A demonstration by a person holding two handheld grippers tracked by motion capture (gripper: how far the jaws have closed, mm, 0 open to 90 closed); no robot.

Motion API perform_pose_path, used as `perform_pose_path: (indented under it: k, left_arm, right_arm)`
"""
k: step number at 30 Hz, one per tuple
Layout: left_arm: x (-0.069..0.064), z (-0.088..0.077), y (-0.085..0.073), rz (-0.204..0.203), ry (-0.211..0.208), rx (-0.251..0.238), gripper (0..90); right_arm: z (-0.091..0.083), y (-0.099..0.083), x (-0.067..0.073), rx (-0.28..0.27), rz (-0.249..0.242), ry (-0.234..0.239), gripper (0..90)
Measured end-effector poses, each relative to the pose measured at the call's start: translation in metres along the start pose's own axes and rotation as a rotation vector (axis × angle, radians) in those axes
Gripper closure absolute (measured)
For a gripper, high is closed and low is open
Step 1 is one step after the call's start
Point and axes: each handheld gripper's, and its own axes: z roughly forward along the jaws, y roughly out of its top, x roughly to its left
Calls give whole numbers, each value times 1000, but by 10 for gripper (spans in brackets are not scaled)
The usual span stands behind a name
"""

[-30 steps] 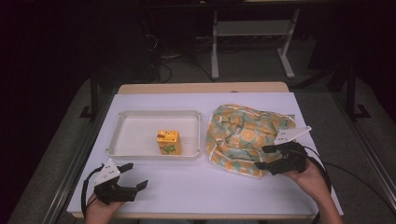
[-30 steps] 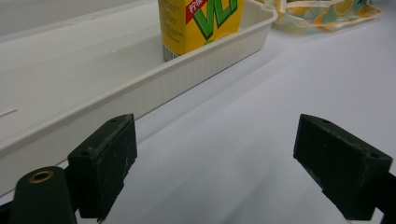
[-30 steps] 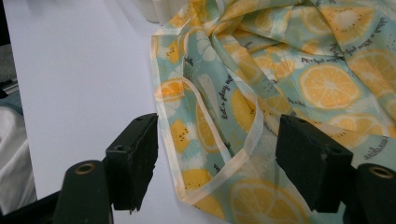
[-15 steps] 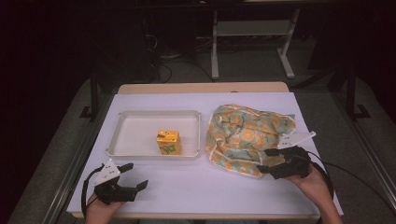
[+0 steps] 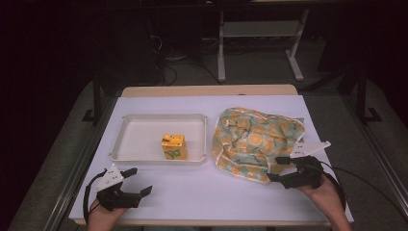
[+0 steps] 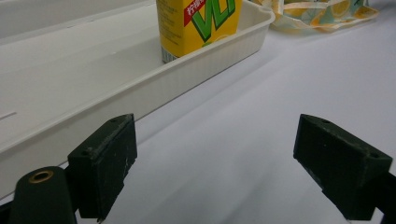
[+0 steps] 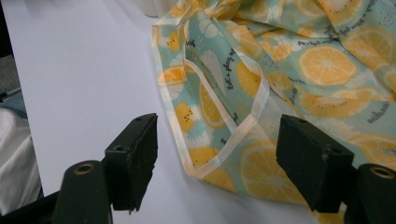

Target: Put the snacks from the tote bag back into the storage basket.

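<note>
From above we see the carton (image 5: 173, 146) in the tray (image 5: 144, 156) and the cloth (image 5: 255, 142) beside it; the left gripper (image 5: 140, 182) and right gripper (image 5: 278, 168) both gape, empty. The left gripper view shows bare table (image 6: 243, 121) before the tray. The right gripper view shows a soft, light hem (image 7: 224, 140) between the jaws, the likeliest hold.

Yellow drink carton (image 6: 200, 25), standing in the white tray (image 6: 140, 88): large green letters "VL", third letter cut off by the frame edge; red band above with white Chinese characters, not fully legible. Citrus-print fabric bag (image 7: 289, 74): small dark script lettering, partly readable as "let's play" beside a lemon slice; remaining script too small to read.
</note>
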Motion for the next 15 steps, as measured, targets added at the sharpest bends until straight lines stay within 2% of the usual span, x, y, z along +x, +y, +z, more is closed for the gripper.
perform_pose_path:
  k: [7,9,15]
  left_arm:
    - [1,0,0,2,-6,2,132]
    - [1,0,0,-7,-6,-5,132]
    - [2,0,-1,-9,-7,-1,132]
  right_arm:
    - [-6,-9,2,-41,27,-8,287]
    - [-6,-10,3,-38,37,-14,285]
    - [-6,-7,9,-48,14,-39,283]
